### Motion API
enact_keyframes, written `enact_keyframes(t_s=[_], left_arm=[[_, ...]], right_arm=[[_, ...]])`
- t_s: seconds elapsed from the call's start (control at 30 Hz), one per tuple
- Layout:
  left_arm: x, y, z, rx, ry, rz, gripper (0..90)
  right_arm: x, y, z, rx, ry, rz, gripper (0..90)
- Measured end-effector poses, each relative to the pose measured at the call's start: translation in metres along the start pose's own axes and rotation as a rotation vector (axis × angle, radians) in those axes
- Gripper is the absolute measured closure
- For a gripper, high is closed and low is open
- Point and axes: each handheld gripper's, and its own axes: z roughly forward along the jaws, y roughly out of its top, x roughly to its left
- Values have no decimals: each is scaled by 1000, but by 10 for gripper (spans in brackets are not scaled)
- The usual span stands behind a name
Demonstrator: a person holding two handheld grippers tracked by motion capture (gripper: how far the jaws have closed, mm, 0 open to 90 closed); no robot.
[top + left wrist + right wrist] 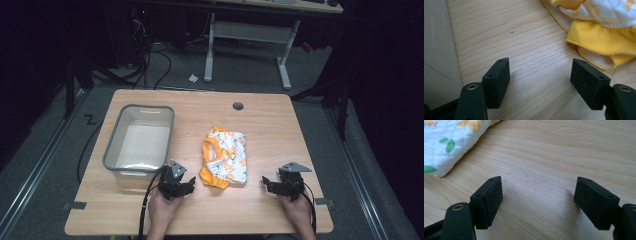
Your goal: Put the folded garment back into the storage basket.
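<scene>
The folded garment point(225, 157) lay on the desk point(280, 130) between both grippers, its long axis pointing away from them. The left gripper point(186, 184) was nearer; the right gripper point(268, 184) was farther. Both jaws stood released, holding nothing.

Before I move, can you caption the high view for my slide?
Both open claws, left claw and right claw, flank a folded yellow-and-white garment beside a grey bin.
</scene>
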Motion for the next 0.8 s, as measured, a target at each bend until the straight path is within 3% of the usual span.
enact_keyframes(t_s=[0.5, 0.8], left_arm=[[0, 0, 0, 3, 1, -1, 319], [-4, 1, 2, 8, 9, -13, 273]], right_arm=[[0, 0, 0, -1, 0, 0, 232], [0, 0, 0, -1, 0, 0, 232]])
